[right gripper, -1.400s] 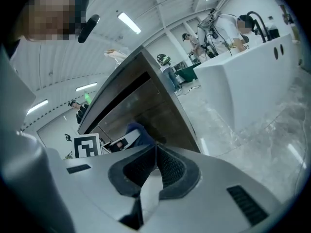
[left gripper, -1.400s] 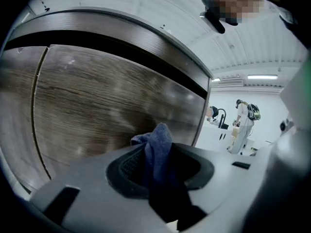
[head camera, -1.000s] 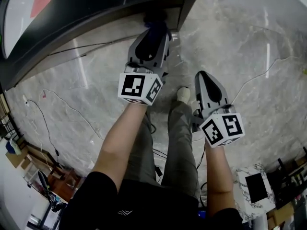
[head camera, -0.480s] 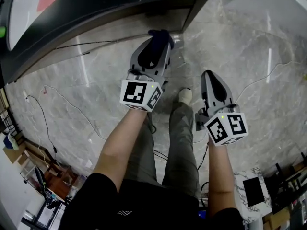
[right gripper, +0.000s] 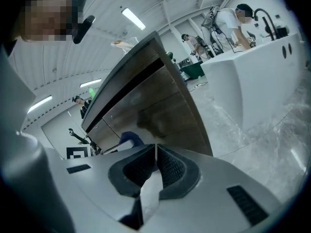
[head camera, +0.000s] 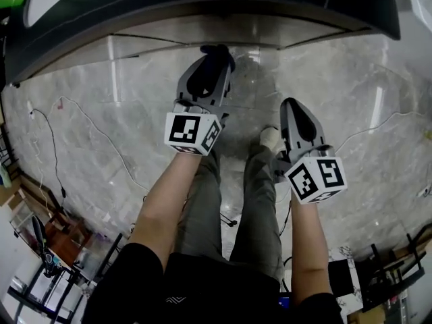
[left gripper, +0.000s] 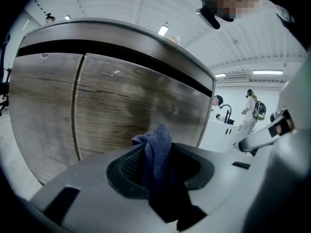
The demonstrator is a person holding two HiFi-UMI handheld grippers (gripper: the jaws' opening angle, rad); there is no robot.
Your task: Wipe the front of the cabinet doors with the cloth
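Standing, looking steeply down: my trouser legs and one pale shoe (head camera: 272, 139) are below me on the grey marble floor (head camera: 358, 113). The right gripper (head camera: 291, 106) is held low beside my right leg, its jaws pressed together with nothing between them; in the right gripper view the two ribbed pads meet along a thin line. The left gripper (head camera: 214, 58) is held further forward, jaws pinching the dark blue cloth (left gripper: 158, 149). A bunched fold of the cloth stands up past the jaw tips, and the rest hangs down between the pads. That fold is close in front of the cabinet doors (left gripper: 121, 110), low on the brown wood-grain front, to the right of the vertical seam (left gripper: 77, 106) between two doors. I cannot tell whether the cloth touches the wood. A dark band runs along the top of the cabinet under its countertop (head camera: 202, 2). Thin cables (head camera: 47, 123) lie on the floor off to the left. Farther off to the right is a white counter (right gripper: 262, 62), with people standing behind it.
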